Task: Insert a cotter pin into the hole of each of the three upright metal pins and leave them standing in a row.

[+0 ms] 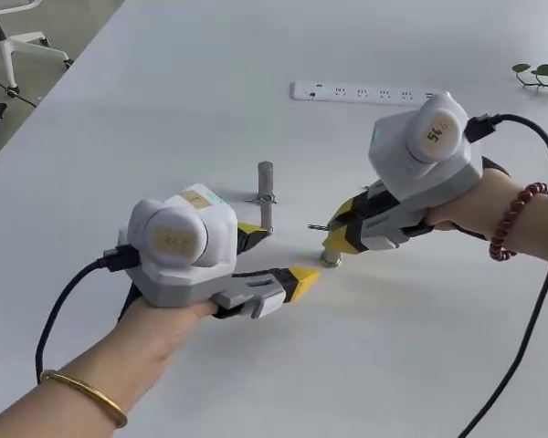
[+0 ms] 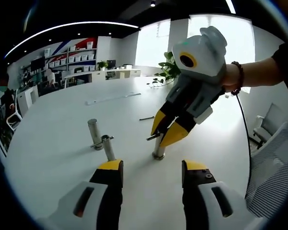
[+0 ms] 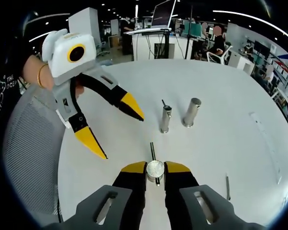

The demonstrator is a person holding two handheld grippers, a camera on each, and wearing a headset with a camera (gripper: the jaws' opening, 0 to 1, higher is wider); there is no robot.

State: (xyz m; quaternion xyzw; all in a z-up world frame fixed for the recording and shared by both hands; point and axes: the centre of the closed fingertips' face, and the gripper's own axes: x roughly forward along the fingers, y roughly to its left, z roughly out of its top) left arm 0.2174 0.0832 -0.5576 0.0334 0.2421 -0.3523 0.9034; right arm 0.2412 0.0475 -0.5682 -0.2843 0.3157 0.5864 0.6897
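Your right claw (image 1: 340, 235) is clenched on a cotter pin (image 1: 318, 226), with its tips right over the top of a metal pin (image 1: 331, 259) that stands upright on the white bench (image 1: 164, 91). In the right gripper view the round top of that metal pin sits between the 2 jaws, and the cotter pin pokes out ahead of the tips. I cannot tell whether it has entered the hole.

Your left claw (image 1: 283, 253) is released, jaws spread wide and gripping nothing. It hovers low over the bench just beside the right one.

2 more metal pins stand upright close together beyond the claws. The nearer pin (image 3: 165, 120), on the side of your left claw, carries a fitted cotter pin (image 3: 163, 103) at its top. The farther pin (image 3: 192, 111) stands just beside it.

A loose cotter pin (image 2: 146, 118) lies flat on the bench past your right claw, and a power strip (image 1: 365, 92) lies farther back.
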